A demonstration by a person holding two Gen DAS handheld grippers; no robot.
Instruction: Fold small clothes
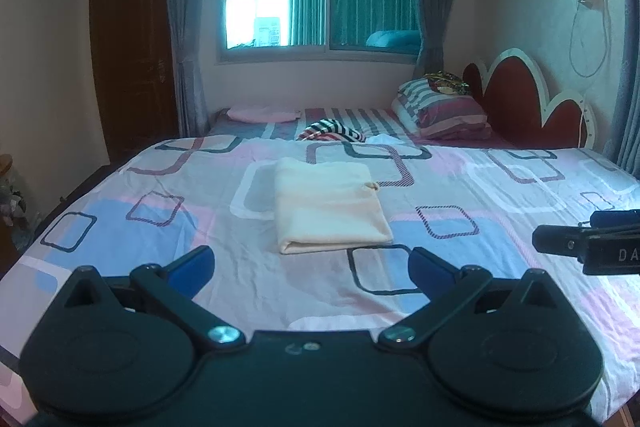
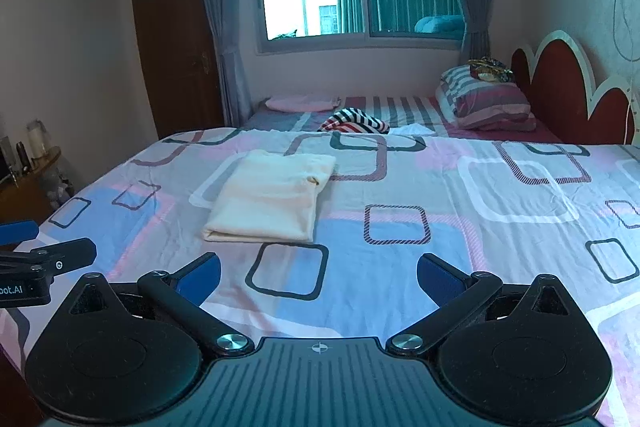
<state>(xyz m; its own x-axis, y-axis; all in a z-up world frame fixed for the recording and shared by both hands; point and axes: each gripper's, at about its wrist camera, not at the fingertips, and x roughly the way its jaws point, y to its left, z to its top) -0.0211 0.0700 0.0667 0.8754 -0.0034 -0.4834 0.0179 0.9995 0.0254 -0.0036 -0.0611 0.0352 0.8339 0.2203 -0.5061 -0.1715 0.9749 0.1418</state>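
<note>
A cream garment [image 1: 330, 205] lies folded into a flat rectangle on the patterned bed sheet [image 1: 120, 227]; it also shows in the right wrist view [image 2: 270, 199]. My left gripper [image 1: 312, 265] is open and empty, held just short of the garment's near edge. My right gripper [image 2: 319, 273] is open and empty, back from the garment and to its right. The right gripper's finger shows at the right edge of the left wrist view [image 1: 560, 239]. The left gripper's finger shows at the left edge of the right wrist view [image 2: 60, 259].
A striped black, white and red cloth [image 1: 332, 131] lies crumpled at the far side of the bed, with a folded pink cloth [image 1: 262, 114] beyond it. Striped pillows [image 1: 440, 107] lean by the red headboard [image 1: 520, 99]. A side table with bottles [image 2: 32, 155] stands left of the bed.
</note>
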